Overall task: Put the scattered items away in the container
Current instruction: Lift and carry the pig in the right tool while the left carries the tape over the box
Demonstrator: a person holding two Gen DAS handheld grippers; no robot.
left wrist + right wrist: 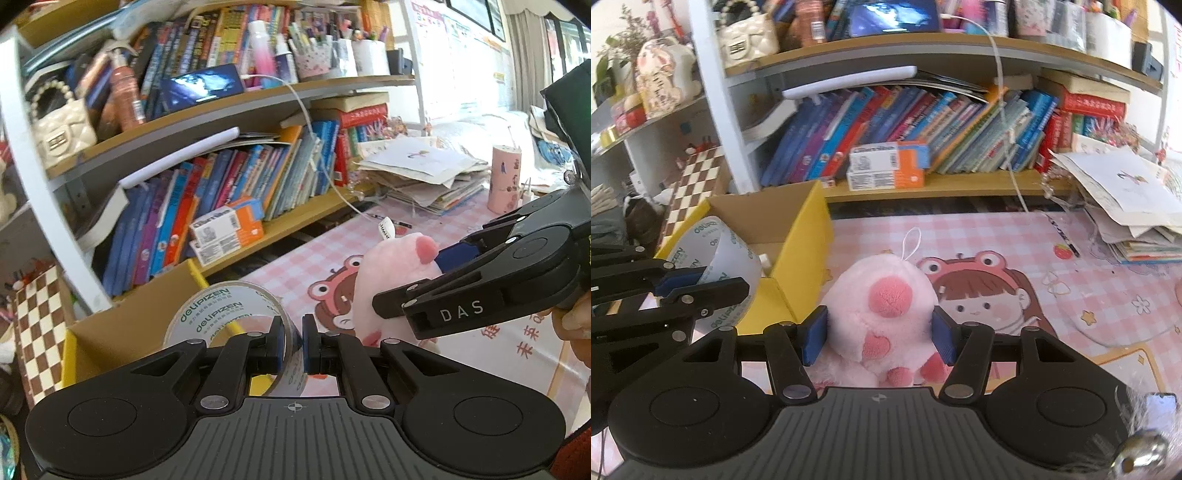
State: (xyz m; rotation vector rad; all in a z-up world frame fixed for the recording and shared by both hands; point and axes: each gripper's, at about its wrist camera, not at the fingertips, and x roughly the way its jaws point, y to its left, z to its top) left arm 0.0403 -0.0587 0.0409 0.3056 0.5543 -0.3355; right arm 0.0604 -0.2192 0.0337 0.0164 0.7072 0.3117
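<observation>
The left gripper (293, 341) has its fingers clamped on the tape roll's (236, 314) wall; the right gripper (879, 332) squeezes the pink plush toy (882, 314). The yellow box (798, 229) lies at ten o'clock from the plush, nearer the left gripper.

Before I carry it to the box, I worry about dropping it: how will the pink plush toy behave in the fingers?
The pink plush toy looks soft and light. The right gripper holds it by its sides, so it probably squashes rather than slips. Its fuzzy fabric should grip the blue fingers well. It seems unlikely to break if dropped.
</observation>
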